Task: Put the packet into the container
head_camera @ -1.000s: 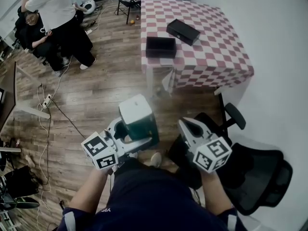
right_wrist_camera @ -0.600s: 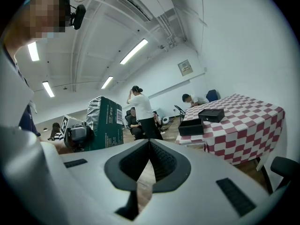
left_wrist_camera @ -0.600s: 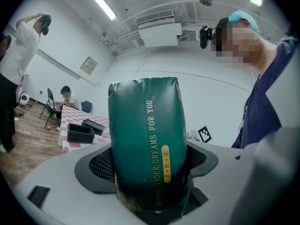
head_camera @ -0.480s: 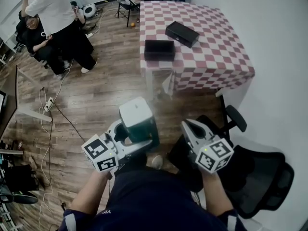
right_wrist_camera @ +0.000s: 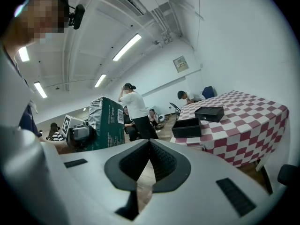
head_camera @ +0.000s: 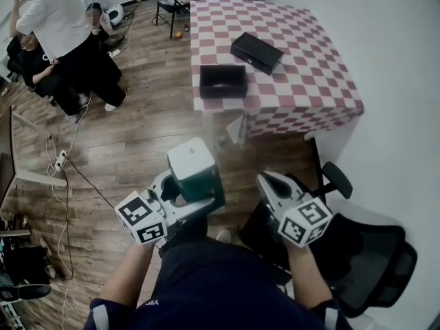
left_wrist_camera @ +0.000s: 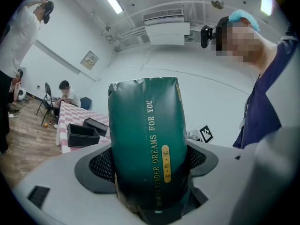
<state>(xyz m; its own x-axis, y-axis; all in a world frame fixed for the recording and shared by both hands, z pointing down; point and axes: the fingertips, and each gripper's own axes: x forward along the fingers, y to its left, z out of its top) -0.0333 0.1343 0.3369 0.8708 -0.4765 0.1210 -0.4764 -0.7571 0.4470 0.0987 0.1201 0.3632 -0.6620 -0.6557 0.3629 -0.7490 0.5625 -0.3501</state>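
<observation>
Operator stands on the wooden floor (head_camera: 124,150), well apart from the checkered bench (head_camera: 302,53), with an office chair (head_camera: 364,253) just beside the right side. Both forearms are held low and forward at the waist, roughly parallel, and each hand carries its tool with the marker cube nearest the body and the jaws directed away, toward the bench. Left tongs (head_camera: 182,196): clenched on the packet (head_camera: 196,170), a dark green pouch with a pale top, standing upright between the two jaw pads, which grip its lower part. The upper part rises clear above the jaws. Right tongs (head_camera: 269,182): jaws pressed together at the tips, with nothing between them, held level with the left tongs and apart from the packet. The container (head_camera: 223,81), an open black box, sits on the bench near its front left edge. A second black box (head_camera: 256,51) lies near it, further back and to the right. The packet is therefore in the air, well short of the container. Compared with the frame one second earlier, both tools keep the same posture and the same grip. The bench and both boxes appear shifted slightly up and left in the head view. The standing person (head_camera: 55,26) at the upper left now appears nearer the frame edge.
</observation>
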